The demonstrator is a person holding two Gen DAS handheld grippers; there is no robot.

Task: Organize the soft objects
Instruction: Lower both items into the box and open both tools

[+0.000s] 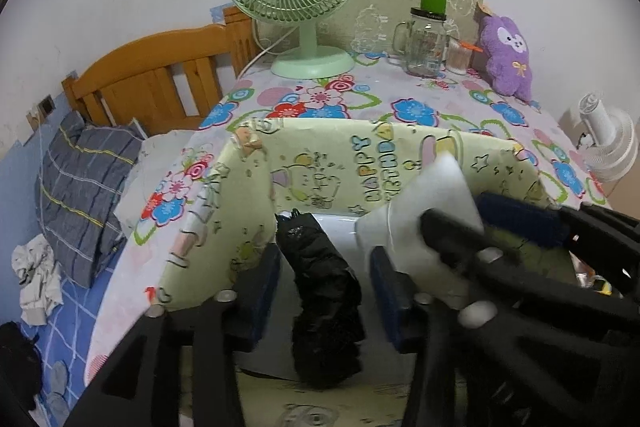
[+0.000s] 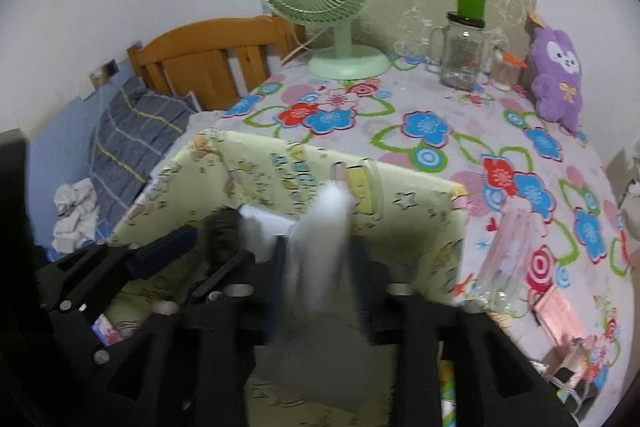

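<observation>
Black bundle [image 1: 324,307]: I see it inside the yellow box [image 1: 224,227], standing between my left gripper's [image 1: 320,279] pads, long axis running near to far (crumpled, soft-looking).
Left gripper: jaws part-open, pads either side of the bundle, not pressing as far as I can tell.
White pouch [image 2: 320,259]: blurred, hanging between my right gripper's [image 2: 320,291] pads over the box, long axis along the fingers.
Right gripper: part-open; grip on the pouch unclear.
Nearer hand: left for the bundle, right for the pouch.
</observation>
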